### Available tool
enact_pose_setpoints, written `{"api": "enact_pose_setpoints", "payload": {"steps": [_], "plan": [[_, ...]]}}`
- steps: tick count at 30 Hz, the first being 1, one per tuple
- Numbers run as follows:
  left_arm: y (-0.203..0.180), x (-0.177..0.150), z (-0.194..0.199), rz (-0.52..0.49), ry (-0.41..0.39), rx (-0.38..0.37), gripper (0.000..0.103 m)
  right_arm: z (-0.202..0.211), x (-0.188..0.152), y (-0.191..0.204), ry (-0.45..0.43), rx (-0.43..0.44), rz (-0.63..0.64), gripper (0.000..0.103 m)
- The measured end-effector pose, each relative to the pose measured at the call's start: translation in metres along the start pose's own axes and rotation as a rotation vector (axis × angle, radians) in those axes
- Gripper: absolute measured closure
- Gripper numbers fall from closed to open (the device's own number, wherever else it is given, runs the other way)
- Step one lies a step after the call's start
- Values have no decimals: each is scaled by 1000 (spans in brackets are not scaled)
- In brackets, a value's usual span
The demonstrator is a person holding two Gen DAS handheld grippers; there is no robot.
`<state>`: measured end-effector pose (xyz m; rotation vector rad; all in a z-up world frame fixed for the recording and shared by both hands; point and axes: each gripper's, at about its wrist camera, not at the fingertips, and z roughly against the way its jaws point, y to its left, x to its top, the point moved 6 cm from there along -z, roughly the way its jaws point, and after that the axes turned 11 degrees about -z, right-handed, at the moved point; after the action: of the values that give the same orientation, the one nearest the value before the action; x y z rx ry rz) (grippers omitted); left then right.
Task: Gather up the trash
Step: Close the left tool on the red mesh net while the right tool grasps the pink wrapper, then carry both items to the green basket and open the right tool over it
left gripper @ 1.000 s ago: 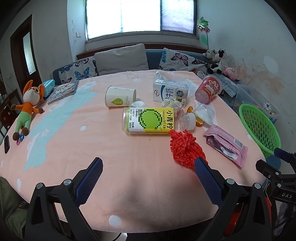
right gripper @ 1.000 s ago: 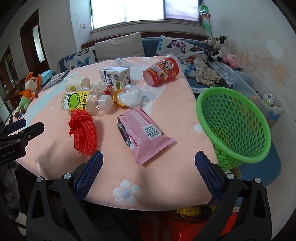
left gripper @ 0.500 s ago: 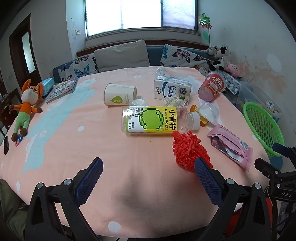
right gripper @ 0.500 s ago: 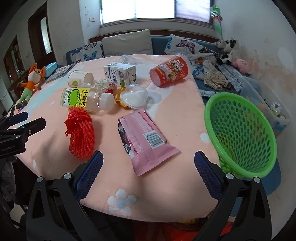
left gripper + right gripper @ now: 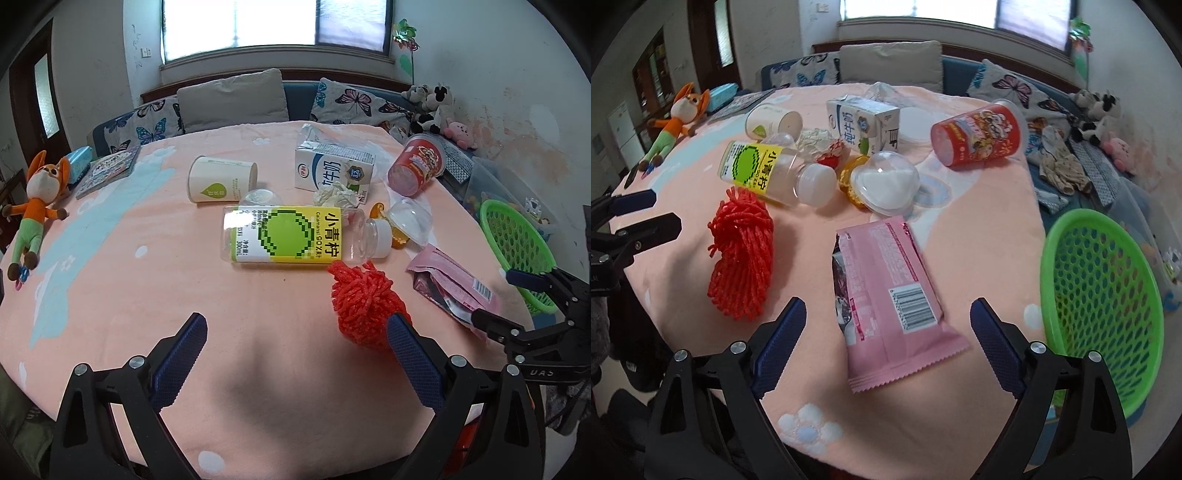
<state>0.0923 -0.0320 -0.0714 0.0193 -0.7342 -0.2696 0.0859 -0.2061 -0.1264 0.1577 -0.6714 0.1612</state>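
- Left wrist view: the left claw [image 5: 297, 352] stands released at the bottom of the frame, above bare pink worktop [image 5: 110, 280]. The red net bundle [image 5: 364, 304] lies just beside its right finger. A lying bottle [image 5: 295, 234] is in the centre, and the pink wrapper [image 5: 456, 288] is at the right, with the right claw [image 5: 496, 299] around its near end.
- Right wrist view: the right claw [image 5: 888, 347] has just been closing, and it is not yet clenched. The pink wrapper [image 5: 886, 291] lies flat between its fingers, and the pads are apart from it. The green basket [image 5: 1100, 306] stands at the right edge, beside the worktop [image 5: 979, 221].
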Motion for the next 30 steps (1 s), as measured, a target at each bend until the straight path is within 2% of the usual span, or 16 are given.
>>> {"api": "enact_pose_setpoints", "payload": {"steps": [3,11,19,23,30], "plan": [[-3,1,-7,3,16,-22,17,-10,2,-1,17,5,43,15],[-19,3,-28,-9,51,-106,22,-35,3,-1,71,20,121,17],[-25,1,-55,31,113,-209,37,-38,-3,-5,91,32,95,39],[-29,-2,-63,32,125,-245,48,-30,-6,-8,77,40,54,48],[-36,-2,-60,31,114,-299,73,-4,-9,-16,24,41,-26,49]]}}
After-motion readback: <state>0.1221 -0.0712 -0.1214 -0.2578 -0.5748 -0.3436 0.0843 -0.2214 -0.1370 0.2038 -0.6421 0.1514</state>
